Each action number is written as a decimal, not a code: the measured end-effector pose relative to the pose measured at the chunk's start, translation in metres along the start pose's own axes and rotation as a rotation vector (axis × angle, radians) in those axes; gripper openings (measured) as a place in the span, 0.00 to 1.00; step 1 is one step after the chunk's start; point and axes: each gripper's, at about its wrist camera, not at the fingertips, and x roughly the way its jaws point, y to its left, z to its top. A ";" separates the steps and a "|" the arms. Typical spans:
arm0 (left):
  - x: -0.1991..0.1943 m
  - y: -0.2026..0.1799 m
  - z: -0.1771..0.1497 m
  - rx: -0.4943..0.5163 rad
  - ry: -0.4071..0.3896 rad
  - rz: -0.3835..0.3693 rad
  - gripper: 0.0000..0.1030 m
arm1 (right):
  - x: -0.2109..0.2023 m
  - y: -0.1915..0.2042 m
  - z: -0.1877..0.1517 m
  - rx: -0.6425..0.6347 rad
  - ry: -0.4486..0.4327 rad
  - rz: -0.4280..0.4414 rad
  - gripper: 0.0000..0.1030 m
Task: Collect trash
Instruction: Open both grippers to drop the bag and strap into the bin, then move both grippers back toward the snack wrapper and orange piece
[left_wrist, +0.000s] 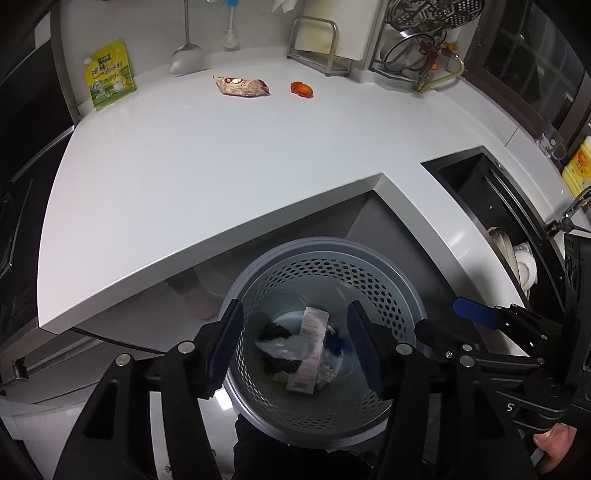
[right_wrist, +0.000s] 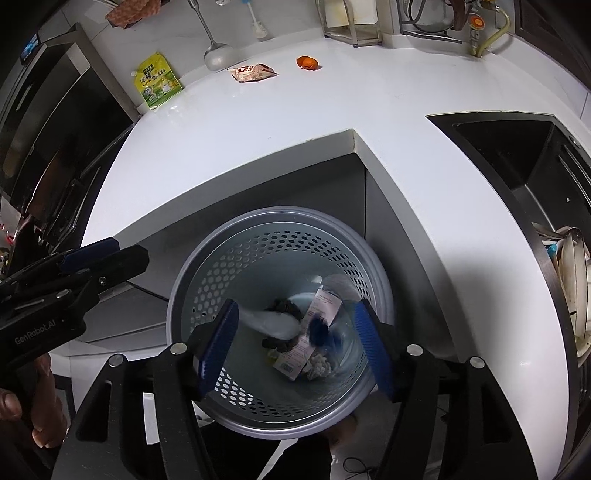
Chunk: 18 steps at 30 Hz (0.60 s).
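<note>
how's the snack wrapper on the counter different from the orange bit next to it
The snack wrapper is pale with red print, long and flat; the orange piece is plain bright orange, small and rounded. The snack wrapper lies nearer the green pouch, the orange piece nearer the metal rack. Both sit loose on the white counter, far from the bin, not yet collected.

Grey perforated bin (left_wrist: 402, 295); white counter (left_wrist: 221, 166); orange peel (left_wrist: 301, 88)
</note>
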 end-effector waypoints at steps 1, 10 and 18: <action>0.000 0.001 0.000 -0.001 -0.001 0.001 0.57 | 0.000 0.000 0.000 0.000 0.000 0.000 0.61; -0.005 0.006 0.001 -0.008 -0.014 0.003 0.59 | -0.001 0.004 0.001 -0.003 -0.004 0.000 0.61; -0.011 0.015 0.006 -0.020 -0.033 0.010 0.65 | -0.013 0.010 0.009 -0.008 -0.057 0.004 0.63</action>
